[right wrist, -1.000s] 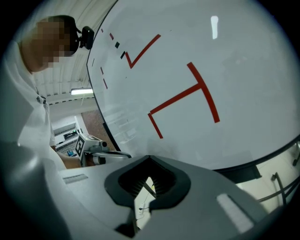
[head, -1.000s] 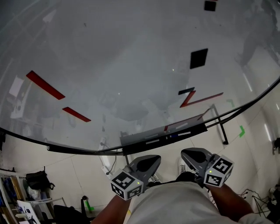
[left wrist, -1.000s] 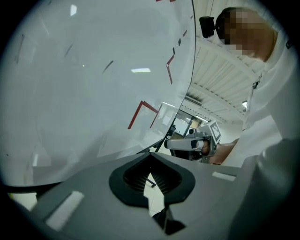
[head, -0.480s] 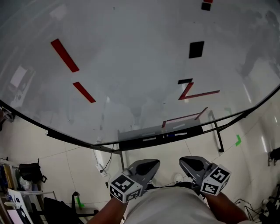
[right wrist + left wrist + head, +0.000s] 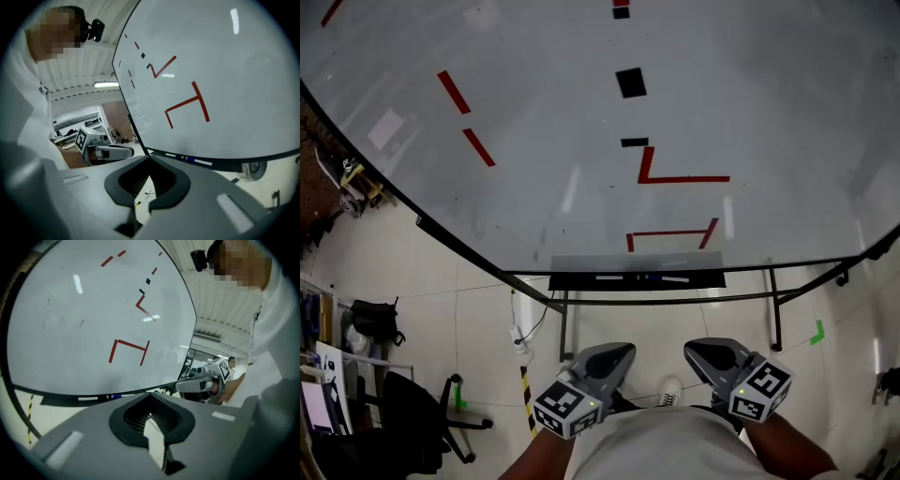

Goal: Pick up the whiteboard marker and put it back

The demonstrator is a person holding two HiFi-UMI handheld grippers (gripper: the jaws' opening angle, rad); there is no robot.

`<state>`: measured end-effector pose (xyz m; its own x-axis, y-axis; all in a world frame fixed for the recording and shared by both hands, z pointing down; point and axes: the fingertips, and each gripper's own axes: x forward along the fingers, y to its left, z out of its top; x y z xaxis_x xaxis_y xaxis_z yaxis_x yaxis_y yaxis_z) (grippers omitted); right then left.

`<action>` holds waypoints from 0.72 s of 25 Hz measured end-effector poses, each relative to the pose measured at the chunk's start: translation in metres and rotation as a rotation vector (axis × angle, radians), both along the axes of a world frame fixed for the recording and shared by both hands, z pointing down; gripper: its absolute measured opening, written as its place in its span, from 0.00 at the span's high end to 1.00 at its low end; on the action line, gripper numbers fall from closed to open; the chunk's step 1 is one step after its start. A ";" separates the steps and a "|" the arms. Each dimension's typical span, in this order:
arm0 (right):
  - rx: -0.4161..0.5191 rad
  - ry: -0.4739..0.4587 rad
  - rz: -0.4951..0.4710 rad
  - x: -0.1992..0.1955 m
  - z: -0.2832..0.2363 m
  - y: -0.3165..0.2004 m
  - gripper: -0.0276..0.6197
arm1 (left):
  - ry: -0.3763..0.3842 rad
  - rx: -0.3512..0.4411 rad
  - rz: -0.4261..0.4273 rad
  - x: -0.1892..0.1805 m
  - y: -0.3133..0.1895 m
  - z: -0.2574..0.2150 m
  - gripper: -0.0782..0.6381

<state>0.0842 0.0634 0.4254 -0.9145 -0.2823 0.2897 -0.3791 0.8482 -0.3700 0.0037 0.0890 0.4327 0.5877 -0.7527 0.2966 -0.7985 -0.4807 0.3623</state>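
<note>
While both grippers are held low before the person's waist, side by side and apart from each other, the whiteboard marker (image 5: 672, 278) lies flat in the black tray (image 5: 572, 280) along the bottom edge of the whiteboard (image 5: 534, 112). It is well ahead of the grippers and touched by neither. Its body is white with a blue end (a second white marker (image 5: 609, 277) lies further left in the same tray). The left gripper (image 5: 622, 350) has its jaws pressed together, tip meeting tip, with nothing caught between them. The right gripper (image 5: 696, 350) is likewise closed and empty. Red strokes (image 5: 680, 178) and small black squares (image 5: 630, 82) mark the board, which stands on a dark metal frame (image 5: 776, 319) over a pale tiled floor (image 5: 441, 281). At the lower left is a black office chair (image 5: 417, 417), with a black bag (image 5: 373, 319) beyond it. A yellow-and-black striped strip (image 5: 528, 398) runs on the floor below the tray's left end.
</note>
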 end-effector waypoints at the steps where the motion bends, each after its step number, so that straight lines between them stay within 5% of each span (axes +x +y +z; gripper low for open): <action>1: -0.016 -0.002 -0.014 0.005 0.003 0.003 0.95 | 0.013 -0.006 -0.015 0.004 0.004 0.000 0.87; 8: -0.009 -0.012 -0.044 0.024 0.002 0.018 0.95 | -0.031 -0.016 -0.024 0.021 0.030 0.000 0.87; 18: -0.051 -0.075 0.061 -0.004 -0.005 0.033 0.95 | -0.055 -0.025 0.061 -0.008 0.038 -0.004 0.87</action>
<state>0.0807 0.0963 0.4208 -0.9159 -0.3243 0.2364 -0.3986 0.8037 -0.4417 -0.0043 0.1273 0.4288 0.6150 -0.7078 0.3475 -0.7867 -0.5209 0.3314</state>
